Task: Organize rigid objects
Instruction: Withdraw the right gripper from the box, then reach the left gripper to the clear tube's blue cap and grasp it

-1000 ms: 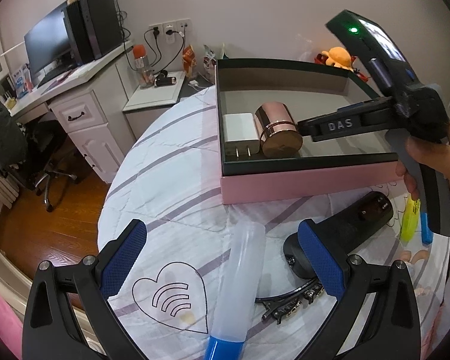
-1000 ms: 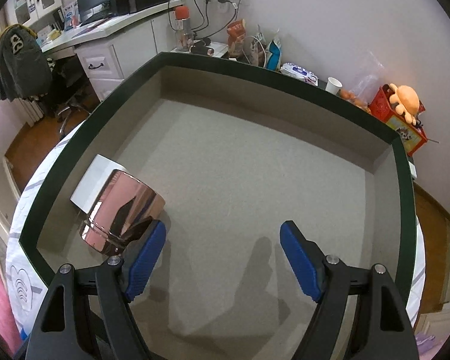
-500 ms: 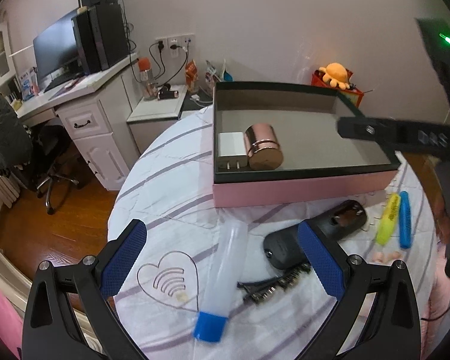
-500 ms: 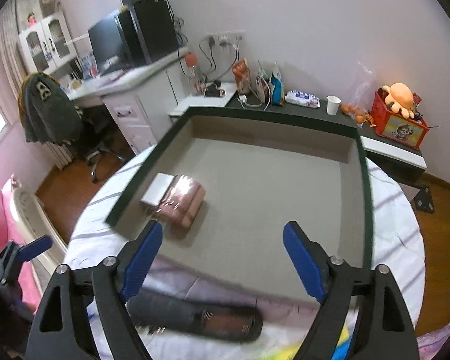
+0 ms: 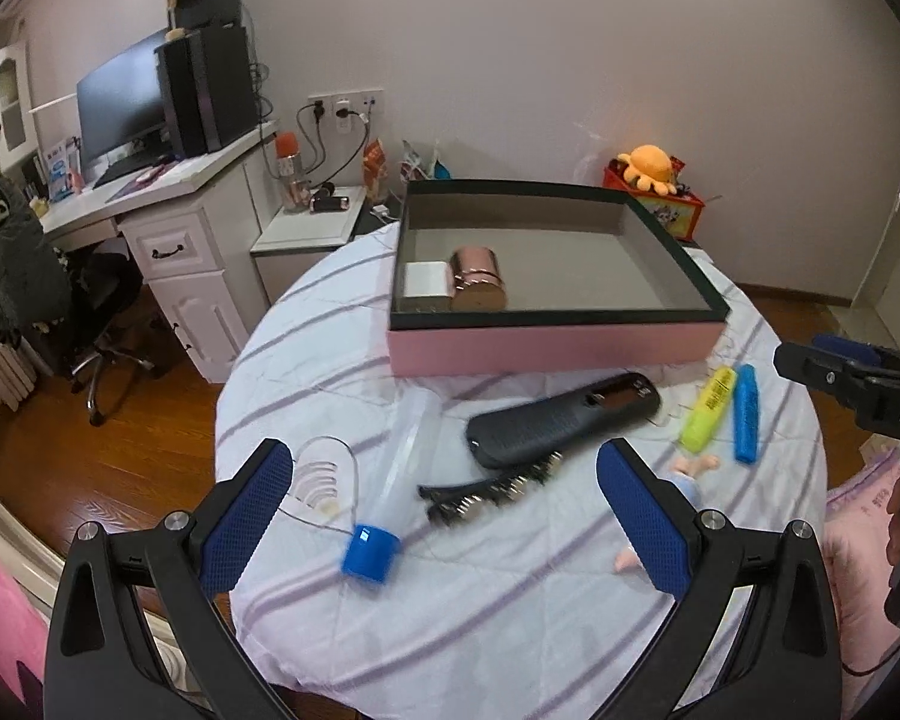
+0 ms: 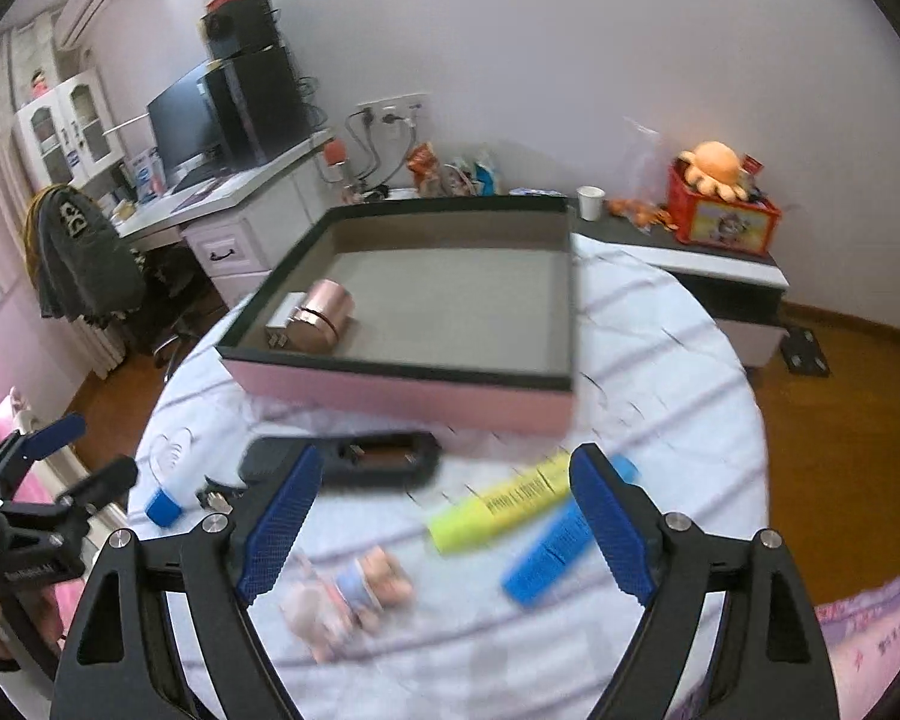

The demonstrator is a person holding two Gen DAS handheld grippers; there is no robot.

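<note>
A pink box (image 5: pixel 555 345) with a dark rim stands at the back of the round table; it also shows in the right wrist view (image 6: pixel 402 393). Inside lie a rose-gold tin (image 5: pixel 477 276) and a white charger (image 5: pixel 427 280). On the cloth in front lie a black remote (image 5: pixel 561 420), a clear tube with blue cap (image 5: pixel 390 480), a black hair clip (image 5: pixel 486 489), a yellow highlighter (image 6: pixel 498 507), a blue highlighter (image 6: pixel 561 540) and a small doll (image 6: pixel 348 594). My left gripper (image 5: pixel 444 519) is open above the tube and clip. My right gripper (image 6: pixel 444 519) is open above the highlighters.
A white desk (image 5: pixel 168 222) with monitor and office chair (image 5: pixel 96 300) stands to the left of the table. A low side table (image 6: pixel 690 258) with a red toy box (image 6: pixel 720 219) is behind. Wooden floor surrounds the table.
Both grippers have drawn back and up from the box. The right gripper, earlier inside the box beside the tin, is now over the highlighters and doll, empty.
</note>
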